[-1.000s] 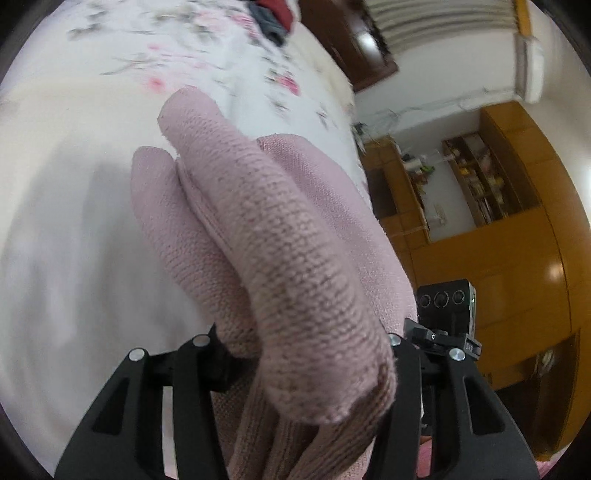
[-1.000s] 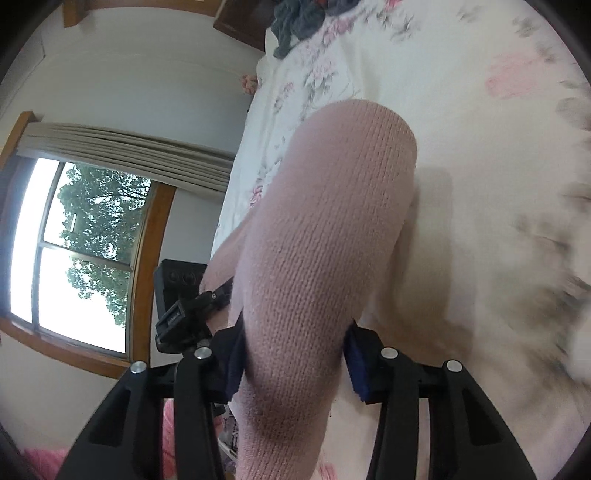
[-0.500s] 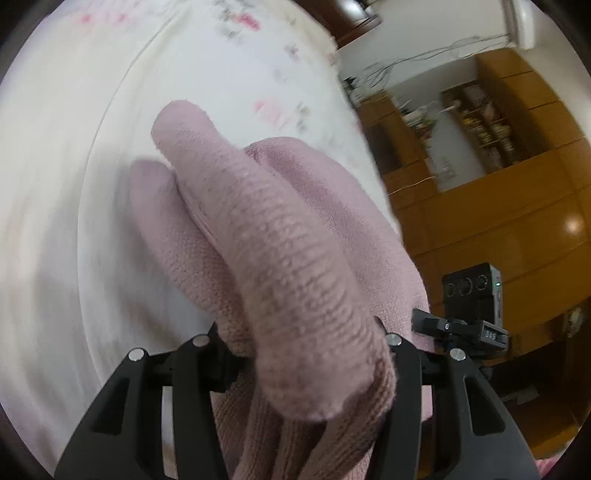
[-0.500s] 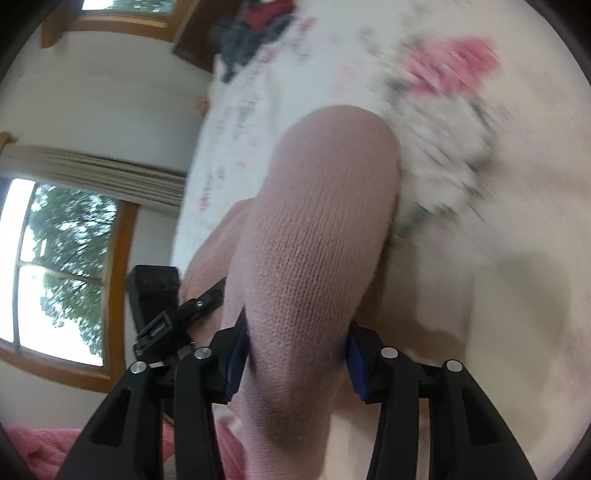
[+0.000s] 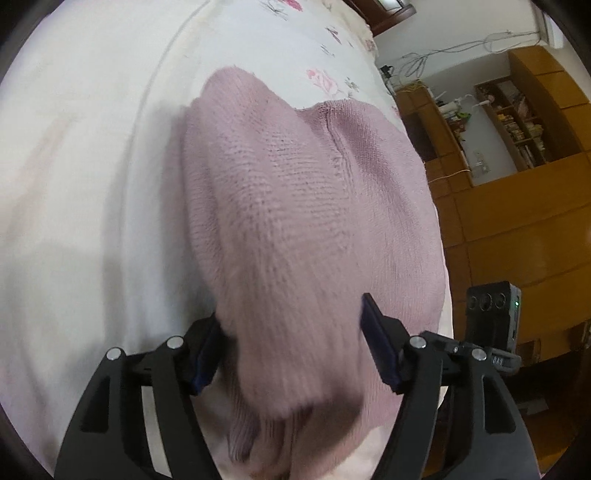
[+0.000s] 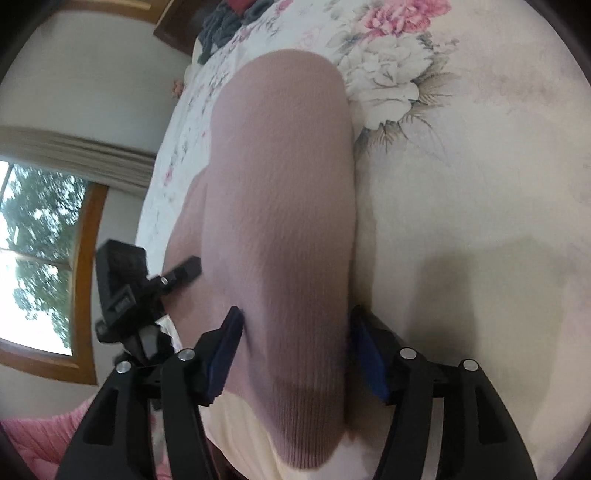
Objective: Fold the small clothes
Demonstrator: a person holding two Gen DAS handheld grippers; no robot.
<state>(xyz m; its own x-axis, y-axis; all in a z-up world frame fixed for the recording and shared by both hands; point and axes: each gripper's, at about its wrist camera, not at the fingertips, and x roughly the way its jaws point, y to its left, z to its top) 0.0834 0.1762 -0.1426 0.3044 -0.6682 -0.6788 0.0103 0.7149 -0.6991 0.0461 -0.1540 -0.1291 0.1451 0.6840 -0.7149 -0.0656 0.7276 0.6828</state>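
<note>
A folded pink knit garment (image 5: pixel 295 184) lies on the white floral bedspread (image 5: pixel 92 147), stretching away from both grippers. My left gripper (image 5: pixel 290 325) is open; its blue pads (image 5: pixel 376 343) stand just off the sides of the thick fold between them. In the right wrist view the same garment (image 6: pixel 284 166) runs up the bedspread (image 6: pixel 480 147). My right gripper (image 6: pixel 293 317) is open too, with a pad (image 6: pixel 365 354) beside each edge of the cloth. Each gripper's camera block shows in the other's view, at the garment's far side (image 5: pixel 495 314) (image 6: pixel 122 280).
A heap of dark and red clothes (image 6: pixel 225 22) sits at the far end of the bed. Wooden cabinets and shelves (image 5: pixel 517 221) stand past the bed's right edge. A window (image 6: pixel 37 240) is to the left. Pink fabric (image 6: pixel 33 435) lies at the lower left.
Both grippers have come down to the bed with the garment and their jaws have spread apart. The blue pads now show, and the fold has settled onto the bedspread.
</note>
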